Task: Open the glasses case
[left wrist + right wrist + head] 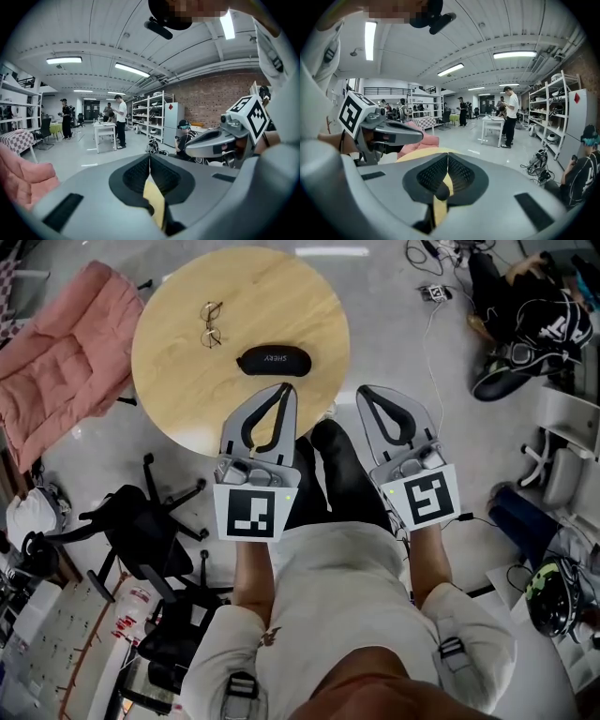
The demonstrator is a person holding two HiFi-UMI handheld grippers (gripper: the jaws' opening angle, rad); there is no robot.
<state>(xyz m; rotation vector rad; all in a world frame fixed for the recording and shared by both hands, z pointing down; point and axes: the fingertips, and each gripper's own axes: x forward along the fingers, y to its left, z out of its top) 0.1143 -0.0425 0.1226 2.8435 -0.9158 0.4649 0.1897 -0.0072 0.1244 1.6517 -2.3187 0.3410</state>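
Note:
A black glasses case (pixel 274 360) lies shut on the round wooden table (pixel 187 381), right of the middle. A pair of thin-framed glasses (pixel 211 324) lies to its left, farther back. In the head view my left gripper (pixel 284 388) is shut and empty, its tips over the table's near edge just short of the case. My right gripper (pixel 366 391) is shut and empty too, off the table's right edge above the floor. The left gripper (pixel 150 157) and the right gripper (pixel 447 157) each show closed pads in their own views; neither view shows the case.
A pink padded chair (pixel 56 352) stands left of the table, a black office chair (pixel 141 521) near left. Bags and cables (pixel 525 324) lie on the floor at right. Far off, people stand by a white table (pixel 105 131) and shelves (pixel 152 112).

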